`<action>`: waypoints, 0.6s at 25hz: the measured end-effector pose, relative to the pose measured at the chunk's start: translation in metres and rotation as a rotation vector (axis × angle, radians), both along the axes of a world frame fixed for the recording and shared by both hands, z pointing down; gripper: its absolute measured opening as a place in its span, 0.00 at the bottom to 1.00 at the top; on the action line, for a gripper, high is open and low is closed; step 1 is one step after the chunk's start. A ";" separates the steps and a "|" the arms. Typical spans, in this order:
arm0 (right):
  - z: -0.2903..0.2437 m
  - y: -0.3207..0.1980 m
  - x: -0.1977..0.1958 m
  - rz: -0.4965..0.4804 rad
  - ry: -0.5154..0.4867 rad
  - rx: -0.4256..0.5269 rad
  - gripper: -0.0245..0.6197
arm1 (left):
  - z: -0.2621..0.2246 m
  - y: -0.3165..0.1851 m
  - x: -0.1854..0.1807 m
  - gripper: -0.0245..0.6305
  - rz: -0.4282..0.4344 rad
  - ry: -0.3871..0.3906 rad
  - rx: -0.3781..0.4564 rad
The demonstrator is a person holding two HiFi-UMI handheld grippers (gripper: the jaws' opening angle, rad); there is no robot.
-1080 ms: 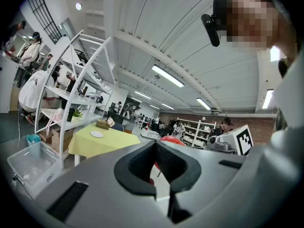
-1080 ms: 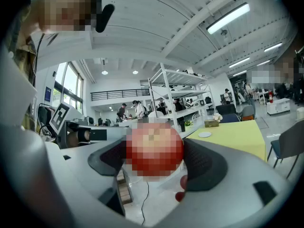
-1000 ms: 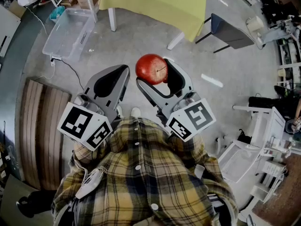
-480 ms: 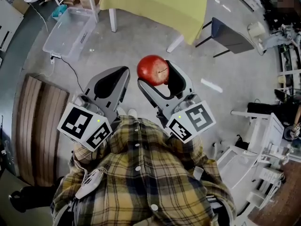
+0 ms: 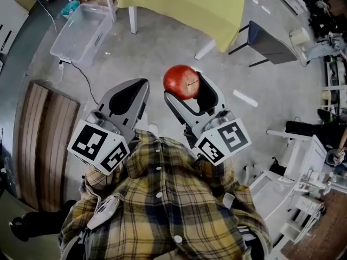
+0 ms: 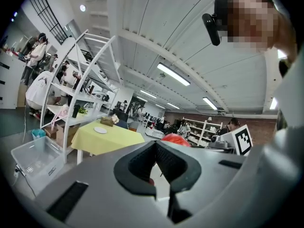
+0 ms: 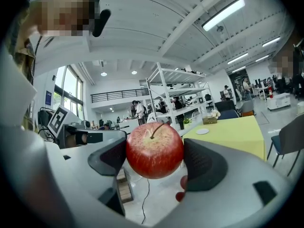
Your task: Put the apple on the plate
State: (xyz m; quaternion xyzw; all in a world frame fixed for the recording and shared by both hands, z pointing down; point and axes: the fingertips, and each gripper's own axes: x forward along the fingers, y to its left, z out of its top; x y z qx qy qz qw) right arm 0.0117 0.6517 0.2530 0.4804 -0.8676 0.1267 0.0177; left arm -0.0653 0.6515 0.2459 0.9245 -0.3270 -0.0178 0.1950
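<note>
A red apple (image 5: 181, 82) with a short stem is clamped between the two dark pads of my right gripper (image 5: 185, 84), held up above the floor. In the right gripper view the apple (image 7: 154, 150) fills the gap of that gripper (image 7: 155, 152). My left gripper (image 5: 142, 85) rides beside it on the left, shut with nothing in it. From the left gripper (image 6: 156, 148) view, the apple (image 6: 175, 139) peeks over its right jaw. A small white plate (image 7: 202, 131) lies on the yellow-covered table (image 5: 184, 4) ahead. The plate (image 6: 100, 130) also appears in the left gripper view.
A clear plastic bin (image 5: 81, 34) lies on the floor left of the table, with a cable running from it. A slatted wooden pallet (image 5: 46, 145) is at the left, a dark chair (image 5: 268, 39) right of the table, white racks (image 5: 295, 167) at the right. People stand by shelving (image 6: 80, 80).
The table and floor have slid down the head view, so the person has stepped a little closer to the table. The apple stays clamped in the right gripper; the left stays shut.
</note>
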 end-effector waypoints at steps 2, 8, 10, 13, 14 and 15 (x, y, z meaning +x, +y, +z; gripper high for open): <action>0.002 -0.016 -0.004 0.000 0.000 -0.006 0.61 | 0.002 -0.015 -0.003 0.05 0.003 -0.002 -0.006; 0.002 -0.081 -0.019 0.003 0.003 -0.012 0.61 | -0.001 -0.084 -0.017 0.05 0.007 -0.001 -0.004; -0.001 -0.105 -0.026 0.006 0.004 -0.008 0.61 | -0.004 -0.108 -0.024 0.05 0.010 0.002 0.003; -0.003 -0.138 -0.033 0.014 0.009 0.001 0.61 | -0.005 -0.141 -0.032 0.05 0.020 -0.002 0.011; -0.003 -0.148 -0.035 0.019 0.011 0.003 0.61 | -0.005 -0.150 -0.034 0.05 0.026 -0.004 0.014; -0.003 -0.157 -0.037 0.025 0.013 0.004 0.61 | -0.005 -0.159 -0.036 0.05 0.032 -0.005 0.015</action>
